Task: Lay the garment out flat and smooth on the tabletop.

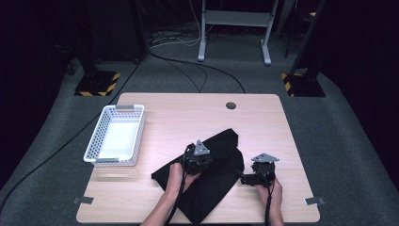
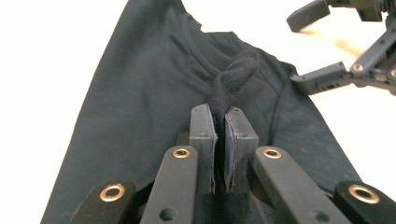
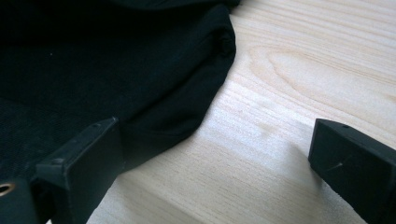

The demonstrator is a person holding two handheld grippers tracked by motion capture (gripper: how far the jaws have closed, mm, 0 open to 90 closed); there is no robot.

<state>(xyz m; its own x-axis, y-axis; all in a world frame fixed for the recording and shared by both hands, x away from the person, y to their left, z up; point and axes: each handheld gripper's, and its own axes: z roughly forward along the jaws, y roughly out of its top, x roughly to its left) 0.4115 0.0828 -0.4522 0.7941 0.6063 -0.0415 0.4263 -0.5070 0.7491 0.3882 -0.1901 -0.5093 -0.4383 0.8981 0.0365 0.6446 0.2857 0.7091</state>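
A black, soft cotton-like garment lies crumpled and partly spread on the pale wooden table, on the near half, between the person's two hands. The left gripper has its two black jaws pressed together on a raised fold of the dark cloth, and a small tuft of fabric sticks up above the pads, so a pinch is already made near the middle of the garment. The right gripper rests low at the cloth's right edge with its jaws spread wide; one jaw lies on the hem, the other over bare wood, and nothing is clamped between them. A white plastic lattice basket stands empty at the left side of the table, well apart from the garment. Judging from this, the work is at an early stage: one hold is secured, the second is yet to be taken, and the cloth is neither folded flat nor moved toward the basket, whichever of these is intended.
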